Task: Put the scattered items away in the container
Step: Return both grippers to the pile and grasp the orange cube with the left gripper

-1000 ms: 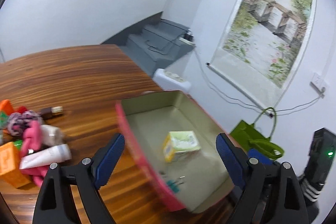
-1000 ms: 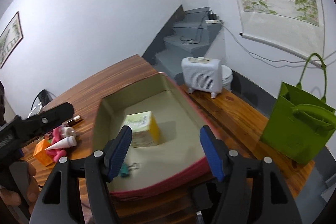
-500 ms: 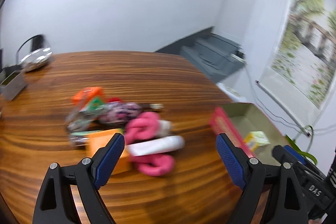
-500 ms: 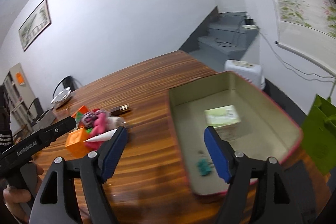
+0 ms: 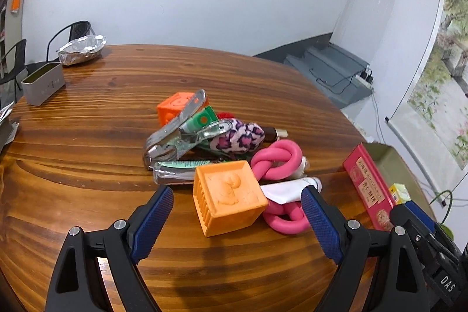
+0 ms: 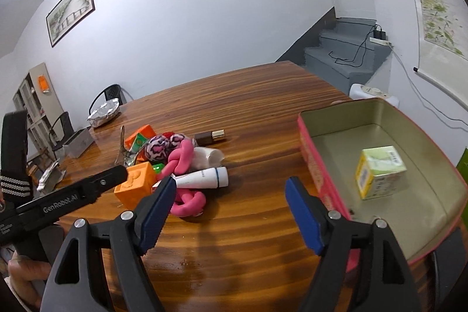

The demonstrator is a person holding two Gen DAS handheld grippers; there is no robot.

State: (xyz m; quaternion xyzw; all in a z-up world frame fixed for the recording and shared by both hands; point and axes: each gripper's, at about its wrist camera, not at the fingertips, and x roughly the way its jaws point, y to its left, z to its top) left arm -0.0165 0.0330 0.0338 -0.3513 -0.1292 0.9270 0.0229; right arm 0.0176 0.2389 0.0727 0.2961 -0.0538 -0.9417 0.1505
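- The wooden table (image 5: 87,195) is carrying everything: one pile of scattered items near its middle and one container (image 6: 433,212), a pink-sided tin with a dull green inside, sitting well apart from the pile at the table's right edge.
- The step in hand looks like the approach for a fresh pick: both grippers are pointing at the pile, and neither is touching anything.
- The left gripper (image 5: 237,224) is hovering just short of the pile with its jaws wide apart and nothing held; the near orange block (image 5: 231,195) is lying between the lines of its pads, so it looks like the likeliest target.
- The right gripper (image 6: 231,212) is standing with its jaws apart and empty after just opening further, the bare table between them; the white tube (image 6: 204,177) is lying just ahead of its left pad.
- The next move is calling for the left gripper to ease forward and down until the pads straddle the block, then close on its flat sides without dragging the pink knotted rope (image 5: 278,160) leaning against it.
- Counting inside the container: one yellow-green carton (image 6: 380,171) is showing; anything smaller cannot be told.
- Counting the pile: two orange blocks, one pink knotted rope, one white tube, one metal clamp (image 5: 178,136), one leopard-print plush (image 5: 239,136) and one small brown bottle (image 6: 209,136); the green pieces underneath are too hidden to count.
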